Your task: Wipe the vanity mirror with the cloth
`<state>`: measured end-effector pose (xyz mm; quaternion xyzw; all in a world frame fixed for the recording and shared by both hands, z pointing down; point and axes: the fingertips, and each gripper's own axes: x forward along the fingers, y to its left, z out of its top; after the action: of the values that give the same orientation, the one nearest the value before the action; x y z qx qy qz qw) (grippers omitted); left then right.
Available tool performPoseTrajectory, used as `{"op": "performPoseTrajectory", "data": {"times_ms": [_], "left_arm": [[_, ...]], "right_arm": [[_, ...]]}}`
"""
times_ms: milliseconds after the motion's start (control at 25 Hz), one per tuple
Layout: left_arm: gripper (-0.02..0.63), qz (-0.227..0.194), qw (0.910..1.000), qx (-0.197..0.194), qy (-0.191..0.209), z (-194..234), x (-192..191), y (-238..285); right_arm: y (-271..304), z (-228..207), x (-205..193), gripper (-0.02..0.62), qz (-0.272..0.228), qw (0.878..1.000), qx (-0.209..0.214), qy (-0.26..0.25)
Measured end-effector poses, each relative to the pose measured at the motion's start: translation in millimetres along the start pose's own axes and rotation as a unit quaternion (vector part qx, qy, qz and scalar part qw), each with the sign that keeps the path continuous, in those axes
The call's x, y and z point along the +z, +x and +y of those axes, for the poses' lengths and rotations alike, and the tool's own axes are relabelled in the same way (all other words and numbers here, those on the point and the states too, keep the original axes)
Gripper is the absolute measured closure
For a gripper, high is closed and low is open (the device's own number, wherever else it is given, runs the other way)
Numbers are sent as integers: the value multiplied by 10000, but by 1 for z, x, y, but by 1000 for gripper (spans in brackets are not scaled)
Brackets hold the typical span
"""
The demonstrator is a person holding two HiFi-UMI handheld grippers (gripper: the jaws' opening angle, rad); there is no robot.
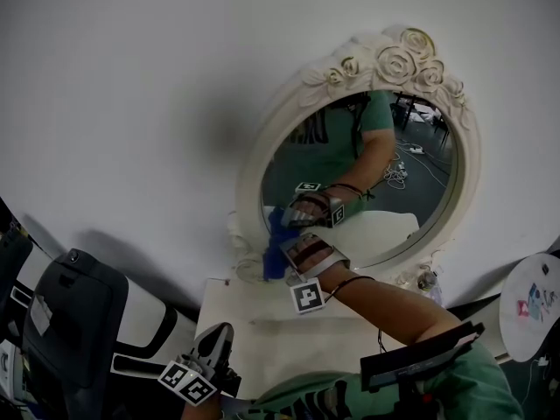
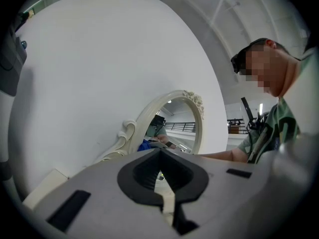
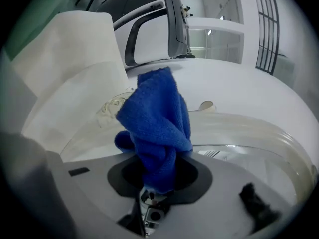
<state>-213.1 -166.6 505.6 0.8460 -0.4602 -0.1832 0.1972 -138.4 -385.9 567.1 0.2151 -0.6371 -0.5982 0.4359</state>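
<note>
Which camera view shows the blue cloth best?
The right gripper view: the blue cloth fills the centre, bunched and clamped in the right gripper's jaws. The head view shows it only as a small blue patch at the vanity mirror's lower left edge; the left gripper view, a blue sliver there.

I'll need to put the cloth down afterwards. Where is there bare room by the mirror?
The white top below the mirror frame, between it and the left gripper, looks bare. Crowded: the glass's lower left, where the right gripper holds the cloth.

In the right hand-held gripper (image 1: 293, 250), the cloth (image 1: 276, 243) touches the vanity mirror (image 1: 420, 191) low left — left hand-held gripper (image 1: 217, 335) well below.
</note>
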Motion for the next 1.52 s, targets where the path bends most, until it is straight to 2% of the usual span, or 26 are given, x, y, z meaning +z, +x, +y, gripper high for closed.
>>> {"op": "performPoseTrajectory", "data": {"times_ms": [120, 240, 440, 600, 760, 880, 960, 1160, 1240, 1320, 1440, 1520], "left_arm": [[600, 44, 10000, -33, -16, 1, -2, 3], [600, 74, 9999, -126, -5, -4, -3, 9], [600, 155, 9995, -282, 13, -10, -4, 22], [600, 195, 9990, -390, -10, -16, -7, 29], [600, 240, 9987, -458, -29, -20, -10, 34], [600, 254, 9985, -485, -42, -20, -11, 35], [600, 269, 9985, -483, -51, -19, -12, 35], [600, 262, 9983, -517, -44, -23, -13, 35], [600, 252, 9984, -501, -48, -23, -13, 33], [600, 254, 9986, -471, -51, -21, -13, 32], [600, 249, 9987, -433, -49, -19, -13, 29], [600, 229, 9989, -395, -46, -19, -12, 26]], "right_arm": [[-4, 5, -8, 497, 69, 9999, 46, 103], [-21, 20, -35, 497, 202, 9995, 196, 172], [-67, 51, -109, 497, 781, 9959, 425, 150], [-106, 73, -173, 497, 1382, 9886, 601, 42], [-143, 91, -232, 497, 2064, 9749, 836, 29], [-168, 108, -272, 497, 2741, 9540, 1214, 80], [-178, 114, -288, 497, 3009, 9435, 1361, 265], [-181, 117, -291, 499, 3244, 9302, 1646, 497], [-178, 115, -282, 499, 3219, 9286, 1743, 611], [-168, 109, -259, 499, 2913, 9399, 1684, 580], [-136, 100, -204, 499, 2108, 9668, 1429, 207], [-111, 102, -161, 499, 1566, 9774, 1416, 54]]}}
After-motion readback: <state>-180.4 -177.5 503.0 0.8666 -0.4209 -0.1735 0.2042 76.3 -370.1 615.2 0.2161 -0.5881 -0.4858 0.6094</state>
